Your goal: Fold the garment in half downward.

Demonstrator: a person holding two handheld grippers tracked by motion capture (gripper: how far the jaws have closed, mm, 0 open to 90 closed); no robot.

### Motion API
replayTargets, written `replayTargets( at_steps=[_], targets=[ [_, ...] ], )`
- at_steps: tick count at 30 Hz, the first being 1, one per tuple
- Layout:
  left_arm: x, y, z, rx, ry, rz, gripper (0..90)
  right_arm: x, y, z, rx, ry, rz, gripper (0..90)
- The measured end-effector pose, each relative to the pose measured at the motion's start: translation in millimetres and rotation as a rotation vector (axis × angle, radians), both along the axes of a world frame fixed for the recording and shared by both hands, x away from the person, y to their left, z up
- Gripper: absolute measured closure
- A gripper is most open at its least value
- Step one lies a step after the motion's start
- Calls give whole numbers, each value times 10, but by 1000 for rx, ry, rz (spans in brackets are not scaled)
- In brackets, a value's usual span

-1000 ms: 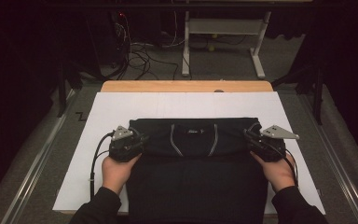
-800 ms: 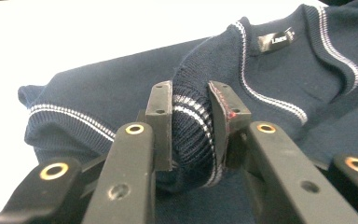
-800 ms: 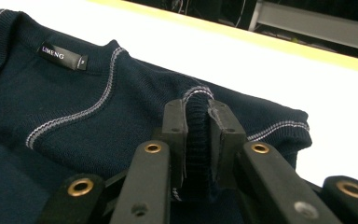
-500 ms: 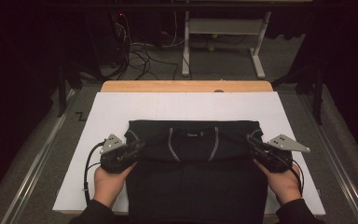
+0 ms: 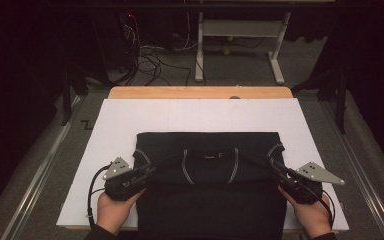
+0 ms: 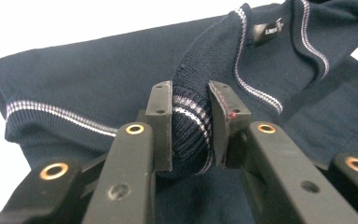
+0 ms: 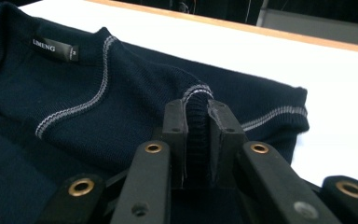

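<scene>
A dark navy knit sweater [image 5: 210,190] with pale stripe trim lies on the white sheet [image 5: 130,120], its top part folded toward the person so the neck label [image 5: 213,156] faces up. My left gripper [image 5: 149,170] is shut on a striped ribbed edge [image 6: 191,121] at the sweater's left side. My right gripper [image 5: 275,165] is shut on a ribbed edge [image 7: 196,116] at its right side. Both pinched edges are lifted a little off the cloth. A black label [image 7: 53,47] reading LIMENG sits inside the collar.
The white sheet covers a wooden table whose far edge [image 5: 200,92] shows beyond it. Behind the table are a pale desk frame [image 5: 240,35] and tangled cables [image 5: 150,55] on the floor. Metal rails [image 5: 35,175] run along both sides.
Both grippers have drawn back toward the person with the sweater's edges held, bringing the folded top part farther over the body of the sweater.
</scene>
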State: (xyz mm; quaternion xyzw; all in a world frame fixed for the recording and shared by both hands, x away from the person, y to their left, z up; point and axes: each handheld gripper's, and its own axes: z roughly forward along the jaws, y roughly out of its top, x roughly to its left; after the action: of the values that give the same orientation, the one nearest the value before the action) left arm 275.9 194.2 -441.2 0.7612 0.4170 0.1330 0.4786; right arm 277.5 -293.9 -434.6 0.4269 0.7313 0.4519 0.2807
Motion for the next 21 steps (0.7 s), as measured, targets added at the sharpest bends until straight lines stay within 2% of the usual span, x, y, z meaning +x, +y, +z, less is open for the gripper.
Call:
replayTargets(
  at_steps=[8,13,18,21],
  targets=[
    [-21,-2,-131,20,44,1,678,-93,-6,-74,-2,13,9,794],
    [-78,12,-120,10,41,-4,677,-148,-47,-83,0,19,13,795],
    [-63,24,-195,22,78,-10,675,-174,-70,-160,-19,50,16,795],
    [-37,24,-244,42,96,-10,671,-188,-83,-202,-49,65,19,796]
  ],
)
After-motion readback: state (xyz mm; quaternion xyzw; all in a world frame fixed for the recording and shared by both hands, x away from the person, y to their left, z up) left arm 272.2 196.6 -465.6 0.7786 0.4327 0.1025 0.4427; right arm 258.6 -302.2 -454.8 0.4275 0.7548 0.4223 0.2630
